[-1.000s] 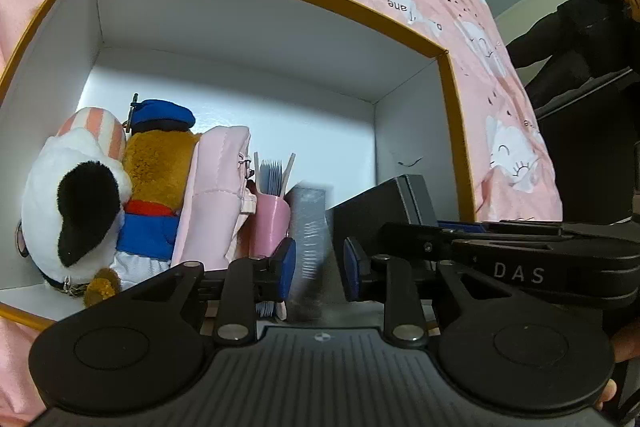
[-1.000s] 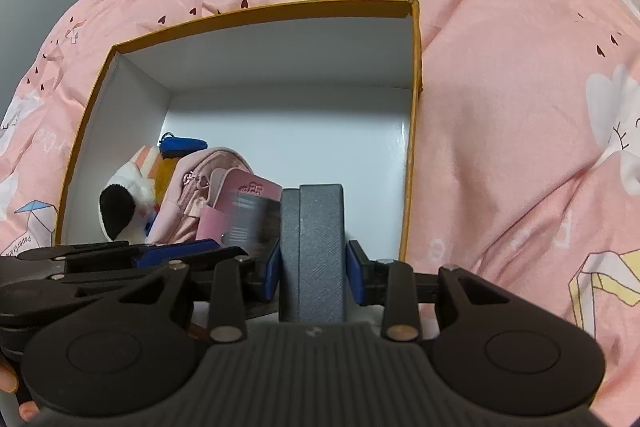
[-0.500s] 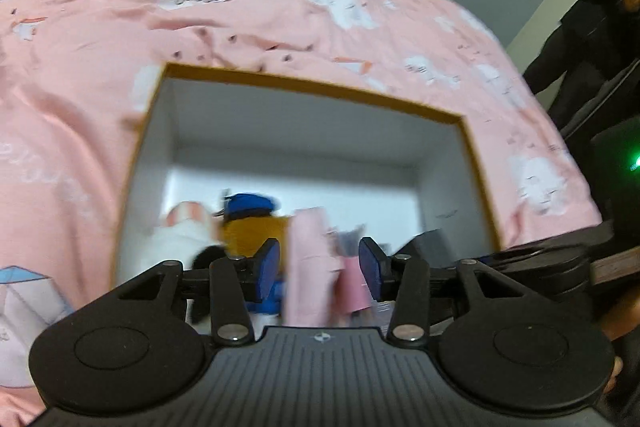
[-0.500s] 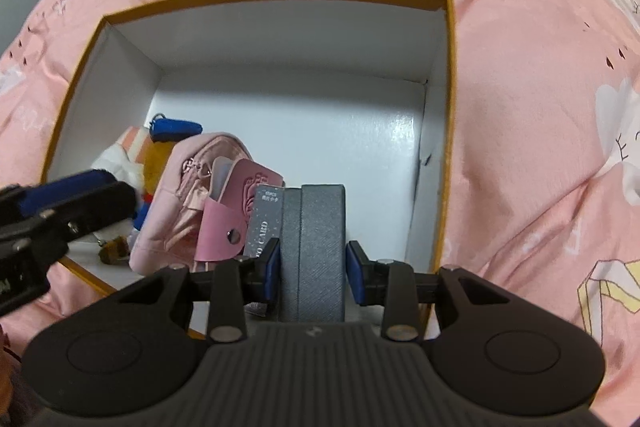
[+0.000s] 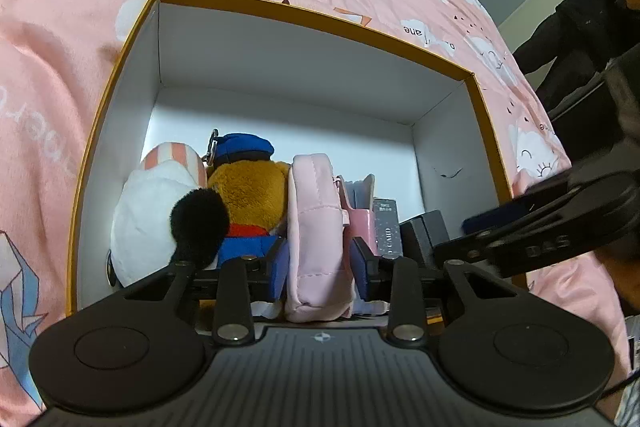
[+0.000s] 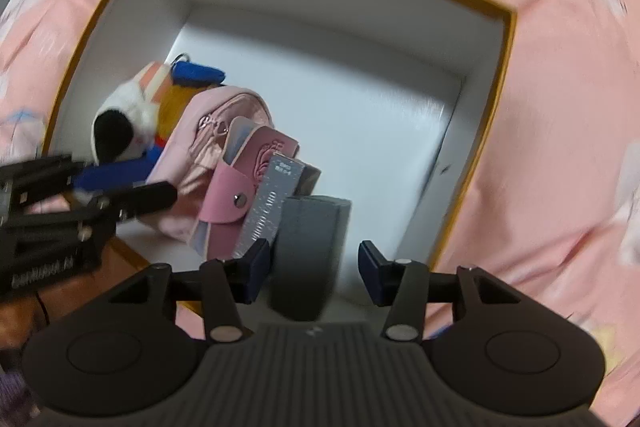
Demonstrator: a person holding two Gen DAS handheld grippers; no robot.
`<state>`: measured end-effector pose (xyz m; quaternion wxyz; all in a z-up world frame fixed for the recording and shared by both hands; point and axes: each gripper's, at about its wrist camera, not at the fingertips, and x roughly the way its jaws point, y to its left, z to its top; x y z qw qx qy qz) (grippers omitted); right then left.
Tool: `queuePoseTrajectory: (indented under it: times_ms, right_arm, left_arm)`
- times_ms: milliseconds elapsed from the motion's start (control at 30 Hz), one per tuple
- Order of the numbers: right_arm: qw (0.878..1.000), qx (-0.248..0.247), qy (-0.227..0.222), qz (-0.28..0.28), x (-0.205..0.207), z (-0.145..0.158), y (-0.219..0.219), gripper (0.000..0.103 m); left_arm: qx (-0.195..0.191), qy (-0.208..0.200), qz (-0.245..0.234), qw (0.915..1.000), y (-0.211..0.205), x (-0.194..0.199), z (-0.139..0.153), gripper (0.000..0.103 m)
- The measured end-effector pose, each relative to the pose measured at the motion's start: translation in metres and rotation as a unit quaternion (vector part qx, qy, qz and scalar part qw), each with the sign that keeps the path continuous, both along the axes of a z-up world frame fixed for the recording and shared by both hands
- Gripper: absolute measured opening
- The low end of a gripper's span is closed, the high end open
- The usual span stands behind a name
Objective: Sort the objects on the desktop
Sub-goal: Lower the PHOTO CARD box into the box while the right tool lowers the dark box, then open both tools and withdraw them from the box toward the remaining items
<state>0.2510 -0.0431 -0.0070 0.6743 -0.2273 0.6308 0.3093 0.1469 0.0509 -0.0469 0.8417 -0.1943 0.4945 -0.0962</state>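
Grey, the slim case (image 6: 310,255) stood upright on the floor of the white box (image 6: 360,115) w/ the orange rim, at approx 6 o'clock in the right wrist view. We saw our right gripper (image 6: 314,267) straddling it, jaws opening, pads clear of both sides, so it was released. Beside it toward 10 o'clock: silver card box (image 6: 276,195), pink snap wallet (image 6: 236,187), pink pouch (image 5: 318,227), then the plush toys (image 5: 208,207). Our left gripper (image 5: 320,269) was closing around the pouch; whether the pads pressed it we couldn't tell. Pink bedding (image 5: 60,47) lay under the box.
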Motion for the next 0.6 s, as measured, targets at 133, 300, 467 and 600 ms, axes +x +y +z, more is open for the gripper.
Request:
queuePoseTrajectory:
  times_ms: [133, 300, 467, 600]
  right_arm:
    - [0.988, -0.034, -0.044, 0.144, -0.006, 0.013, 0.007, 0.030]
    - [0.942, -0.093, -0.062, 0.316, -0.016, 0.000, 0.018, 0.023]
    - [0.898, -0.117, -0.046, 0.422, -0.028, -0.027, 0.027, 0.023]
    - [0.878, -0.141, -0.028, 0.456, -0.030, -0.054, 0.028, 0.023]
  left_arm:
    - [0.000, 0.001, -0.003, 1.0000, -0.001, 0.001, -0.001, 0.034]
    - [0.000, 0.001, -0.005, 1.0000, -0.003, 0.001, -0.001, 0.033]
    - [-0.002, 0.003, -0.003, 1.0000, -0.001, 0.001, -0.001, 0.033]
    - [-0.003, 0.002, -0.005, 1.0000, -0.001, 0.001, -0.001, 0.033]
